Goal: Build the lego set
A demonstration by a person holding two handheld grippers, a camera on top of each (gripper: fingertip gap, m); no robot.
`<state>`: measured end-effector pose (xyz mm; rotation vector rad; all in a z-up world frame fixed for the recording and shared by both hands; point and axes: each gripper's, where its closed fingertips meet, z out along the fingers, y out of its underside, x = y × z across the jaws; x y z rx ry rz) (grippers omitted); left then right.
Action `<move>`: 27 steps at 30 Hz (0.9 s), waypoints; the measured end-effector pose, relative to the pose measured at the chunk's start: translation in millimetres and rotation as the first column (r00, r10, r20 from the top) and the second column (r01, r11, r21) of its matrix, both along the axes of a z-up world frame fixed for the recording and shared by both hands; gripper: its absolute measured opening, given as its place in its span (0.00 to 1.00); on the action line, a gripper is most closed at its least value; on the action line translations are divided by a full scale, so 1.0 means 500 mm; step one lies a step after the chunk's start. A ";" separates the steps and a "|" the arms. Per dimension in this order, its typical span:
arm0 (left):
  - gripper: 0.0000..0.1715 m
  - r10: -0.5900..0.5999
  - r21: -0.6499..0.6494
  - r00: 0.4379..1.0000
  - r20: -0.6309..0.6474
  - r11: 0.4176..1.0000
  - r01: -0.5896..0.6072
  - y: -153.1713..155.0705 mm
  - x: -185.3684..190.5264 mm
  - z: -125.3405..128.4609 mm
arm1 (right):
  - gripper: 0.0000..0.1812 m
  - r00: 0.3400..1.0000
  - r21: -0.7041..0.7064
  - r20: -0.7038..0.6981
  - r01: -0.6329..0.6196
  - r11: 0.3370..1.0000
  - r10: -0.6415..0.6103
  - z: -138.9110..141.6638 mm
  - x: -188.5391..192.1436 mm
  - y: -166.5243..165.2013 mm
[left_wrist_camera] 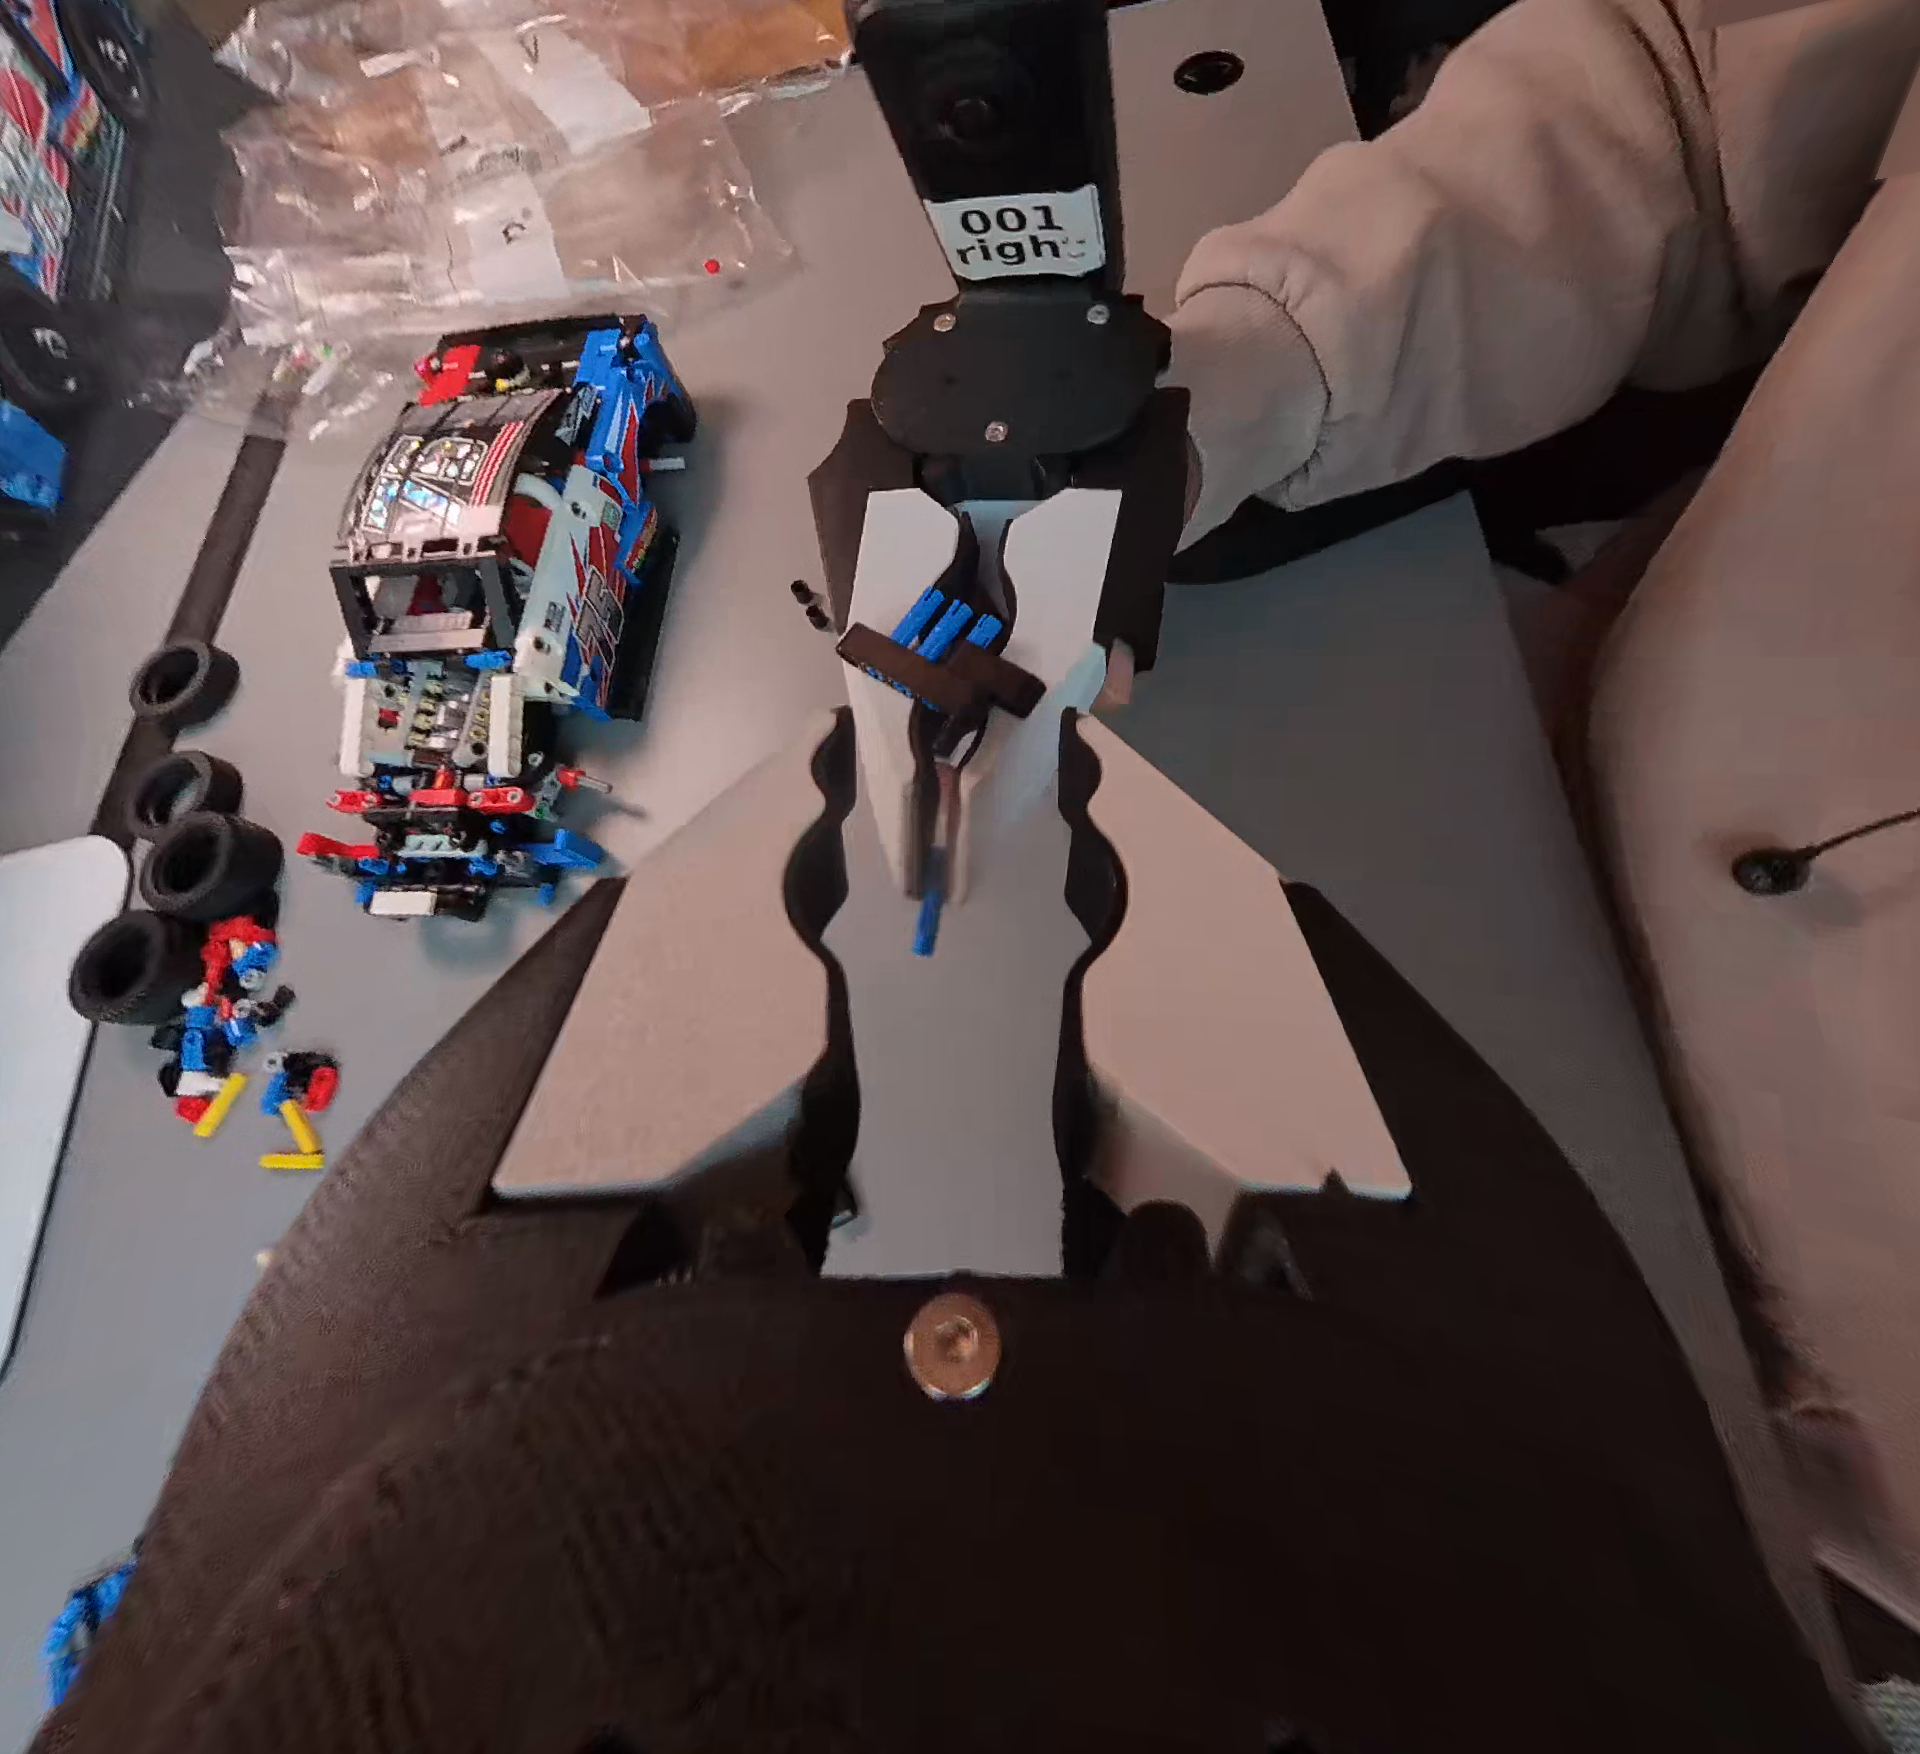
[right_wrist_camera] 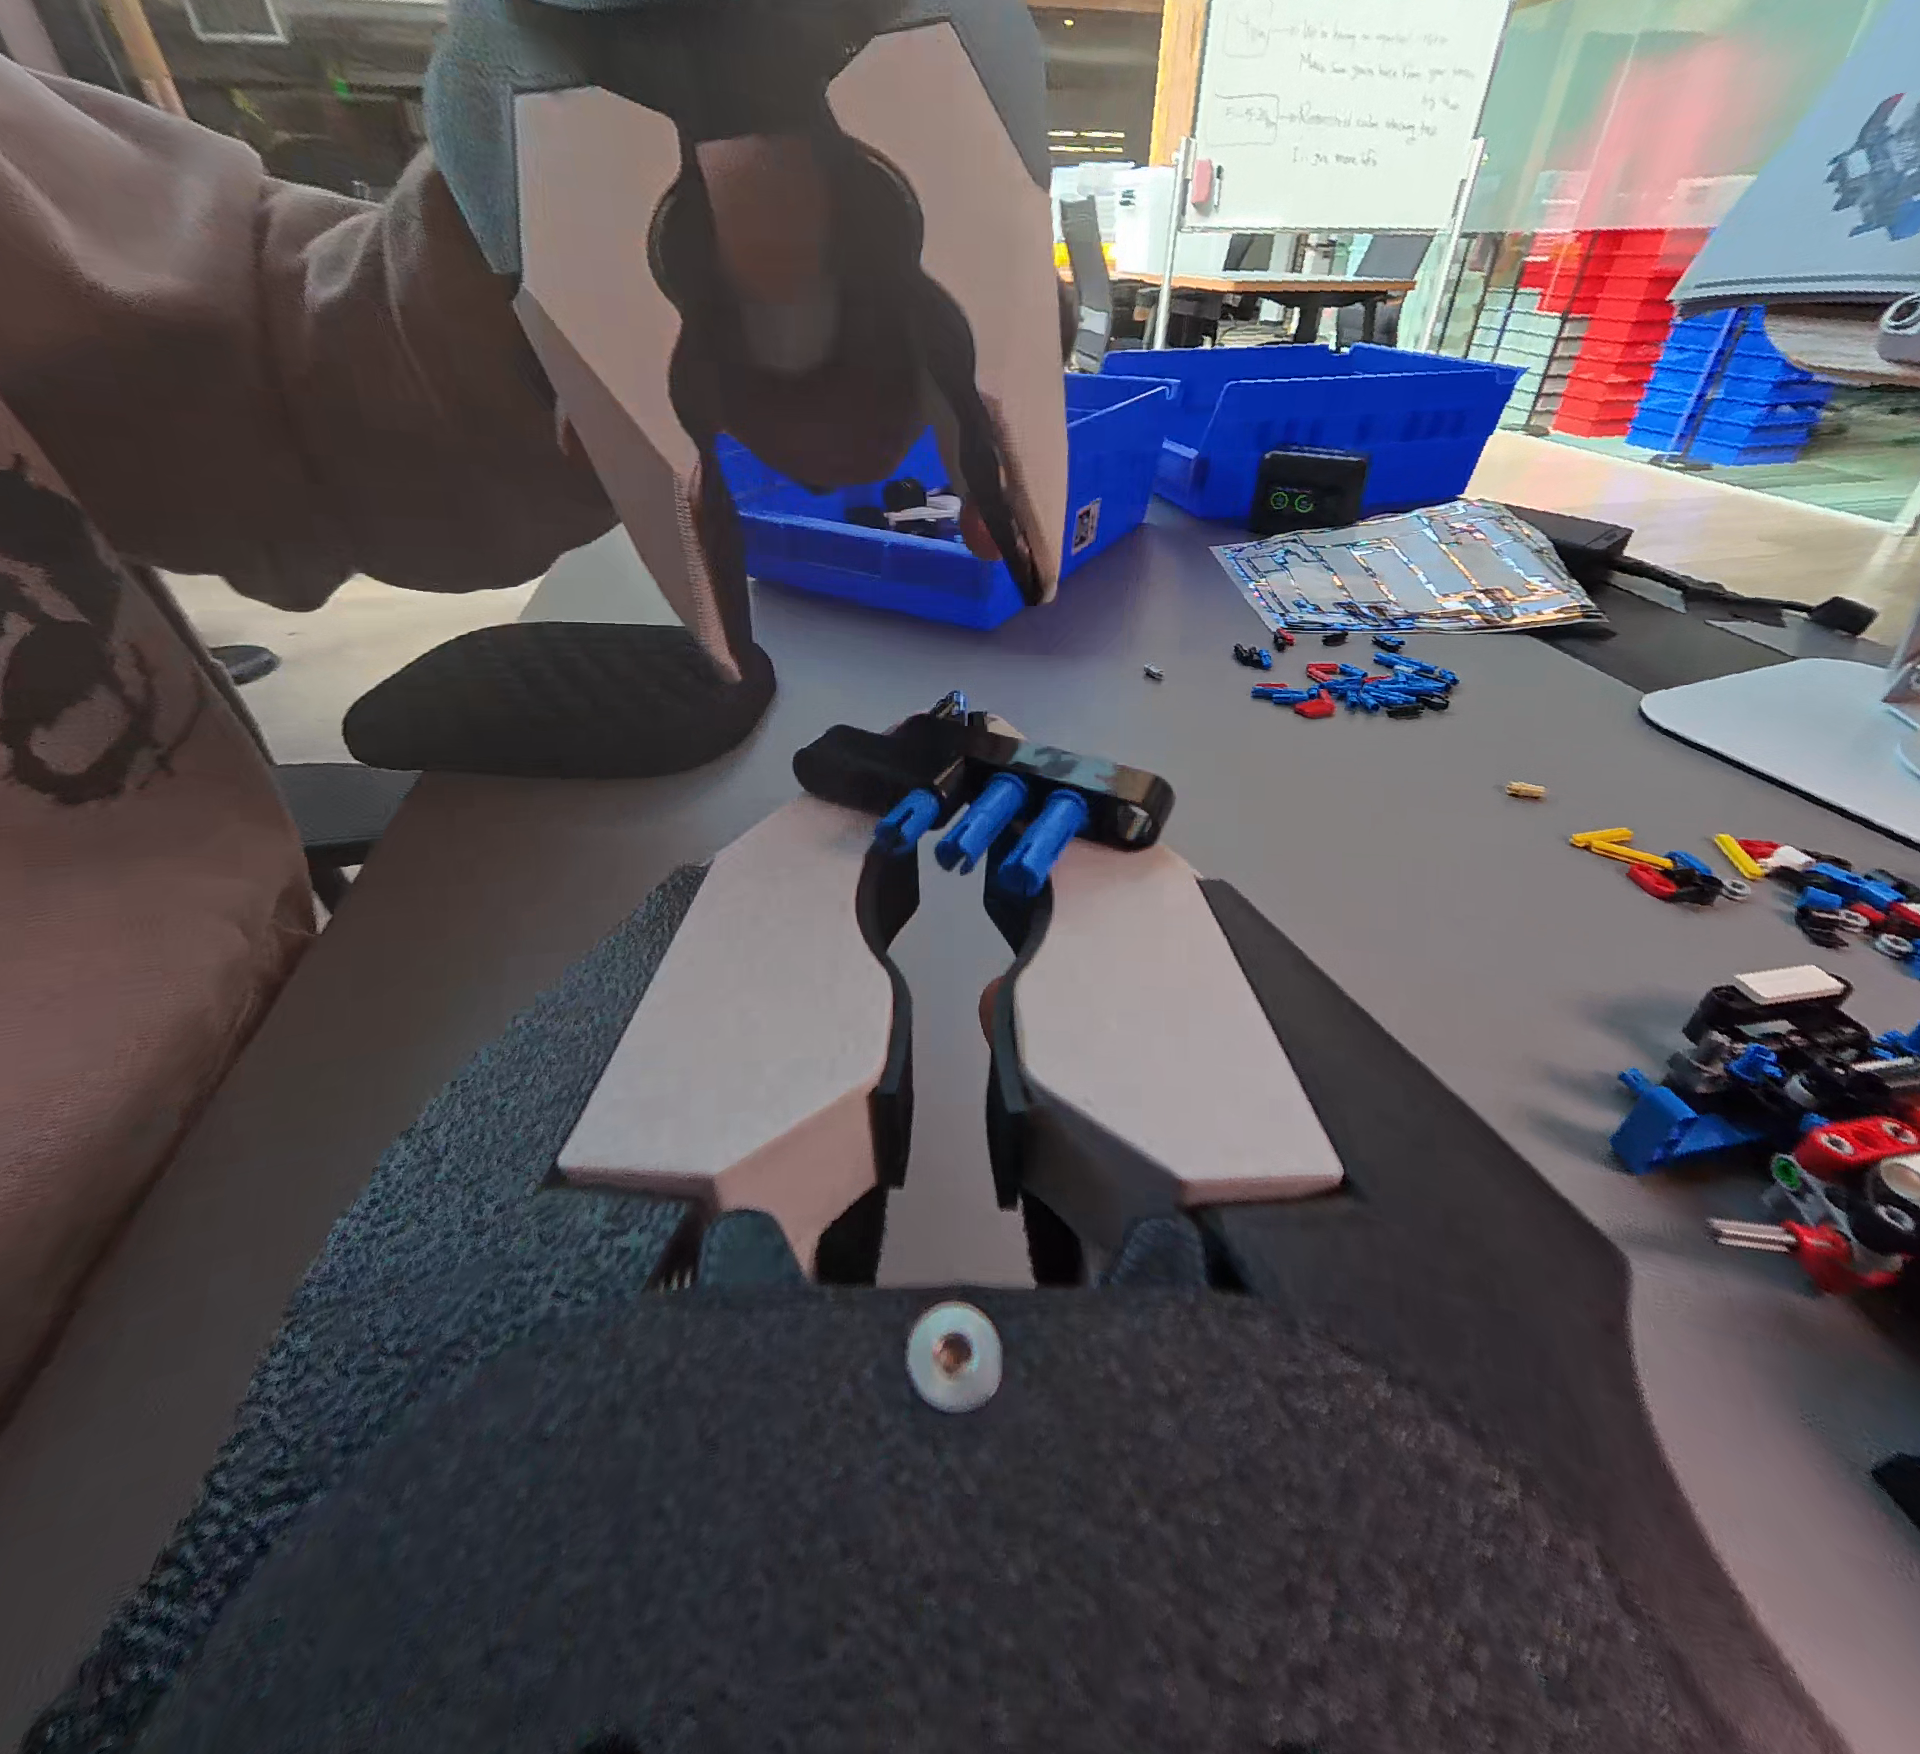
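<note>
My right gripper is shut on a short black beam that carries three blue pins pointing back at its camera. It holds the beam above the grey table. My left gripper is open and empty. It faces the right gripper tip to tip, a little above and beyond the beam, and also shows in the right wrist view. The beam shows between the left fingertips. A blurred blue pin shows just below it; I cannot tell whether it rests on the table. The part-built car stands to the left.
Several black tyres and small sub-assemblies lie left of the car, with clear plastic bags behind it. Blue bins, a sticker sheet, a pile of loose pins and a monitor base lie beyond. Spacing between my two grippers at the tips: around 4 cm. Left tips and right tips are each some 25 cm from the part-built car.
</note>
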<state>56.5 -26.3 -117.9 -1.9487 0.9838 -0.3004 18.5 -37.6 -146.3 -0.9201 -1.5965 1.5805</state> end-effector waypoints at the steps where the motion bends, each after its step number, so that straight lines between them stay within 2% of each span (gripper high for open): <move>1: 0.23 -0.039 0.027 0.999 -0.018 0.999 0.040 -0.008 -0.005 -0.002 | 0.01 0.999 -0.020 0.005 -0.036 0.999 0.036 0.002 0.004 -0.009; 4: 0.27 -0.159 0.114 0.987 -0.033 0.980 0.162 -0.033 0.004 -0.001 | 0.01 0.991 -0.071 0.021 -0.134 0.988 0.135 0.003 0.016 -0.036; 6: 0.30 -0.200 0.159 0.975 -0.097 0.964 0.214 -0.038 0.010 -0.002 | 0.01 0.983 -0.075 0.045 -0.174 0.982 0.178 -0.004 0.021 -0.050; 12: 0.40 -0.316 0.132 0.911 -0.267 0.924 0.359 -0.054 0.040 -0.040 | 0.01 0.950 -0.117 0.104 -0.283 0.952 0.295 -0.017 0.033 -0.090; 16: 0.35 -0.307 0.148 0.883 -0.356 0.914 0.377 -0.054 0.042 -0.070 | 0.01 0.936 -0.134 0.106 -0.321 0.938 0.335 -0.011 0.043 -0.106; 19: 0.33 -0.296 0.182 0.880 -0.370 0.906 0.381 -0.058 0.051 -0.071 | 0.01 0.925 -0.153 0.108 -0.347 0.925 0.365 -0.006 0.051 -0.114; 27: 0.18 -0.195 0.352 0.899 -0.391 0.871 0.342 -0.059 0.064 -0.010 | 0.01 0.904 -0.324 0.007 -0.403 0.856 0.428 0.053 0.070 -0.098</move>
